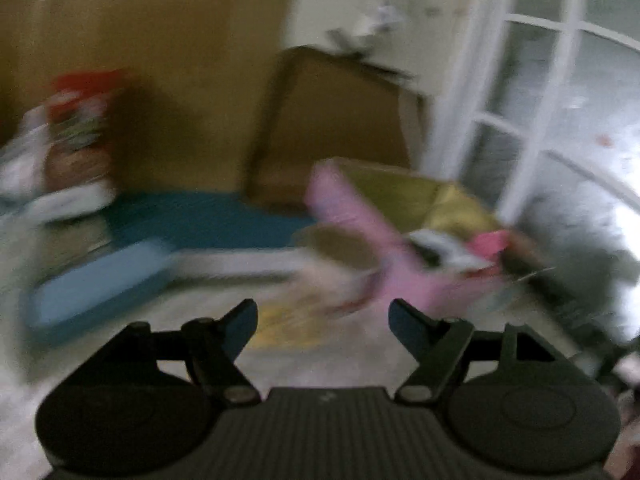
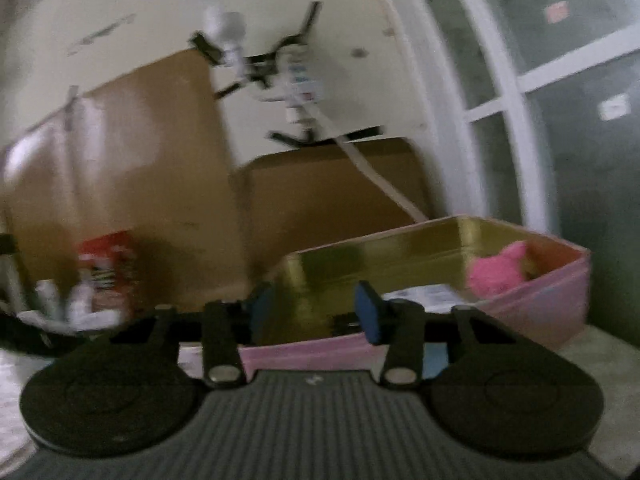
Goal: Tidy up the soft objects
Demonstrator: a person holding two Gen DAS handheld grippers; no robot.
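A pink box with a gold lining (image 2: 532, 312) stands on the floor ahead of my right gripper (image 2: 316, 312), whose fingers are apart and straddle the box's near wall with nothing held. A pink soft toy (image 2: 498, 270) lies inside the box at its right end, next to a white item (image 2: 424, 294). In the blurred left wrist view the same pink box (image 1: 356, 220) is ahead and right of my open, empty left gripper (image 1: 322, 326). The pink toy (image 1: 490, 242) and a white item (image 1: 436, 246) show in it.
Brown cardboard sheets (image 2: 332, 184) lean on the wall behind the box. A red packet (image 1: 84, 120) and white things stand at the left. A blue mat (image 1: 204, 218) and a light blue flat item (image 1: 96, 284) lie on the floor. A white-framed glass door (image 2: 520, 92) is at the right.
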